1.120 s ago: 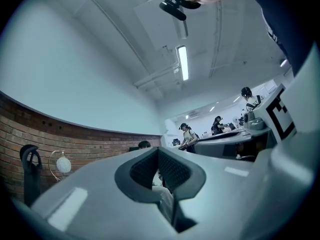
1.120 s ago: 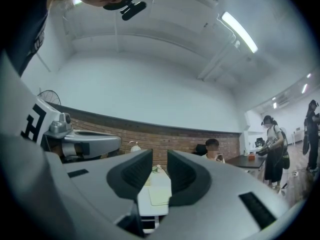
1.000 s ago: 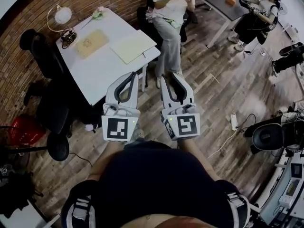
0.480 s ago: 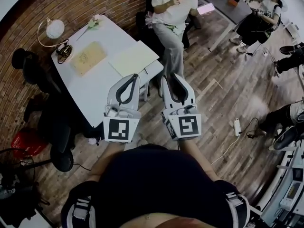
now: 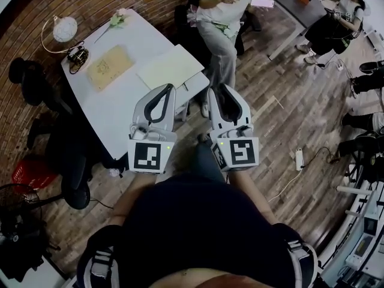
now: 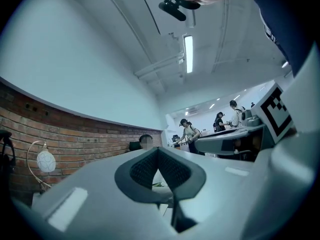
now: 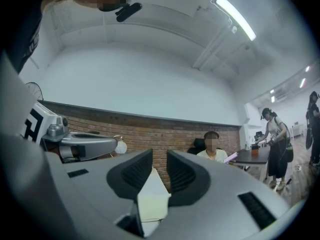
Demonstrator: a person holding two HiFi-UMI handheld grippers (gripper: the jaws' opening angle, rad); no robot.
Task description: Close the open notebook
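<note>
Left gripper (image 5: pixel 168 91): jaw tips closed against each other, nothing between them. Right gripper (image 5: pixel 223 93): jaws parted by a narrow gap, nothing held. Both are raised side by side in the air, short of the worktop (image 5: pixel 123 110) edge. The open notebook (image 5: pixel 171 66) lies flat on the worktop just ahead of and below the left gripper's tips, and ahead and to the left of the right gripper. No gripper touches it. A tan board (image 5: pixel 109 66) lies further left of the notebook, and a lamp (image 5: pixel 65 29) stands at the far left corner. Assessment: the step in hand is the approach. To do it well, lower both grippers to the worktop and part the left jaws. Pin one half of the notebook flat, catch the outer edge of the other half, and swing it over the fold without dragging the book. The fold line cannot be made out here. Markings: each marker cube (image 5: pixel 147 156) carries a black-and-white square code only. No brand or writing can be read on the notebook.
</note>
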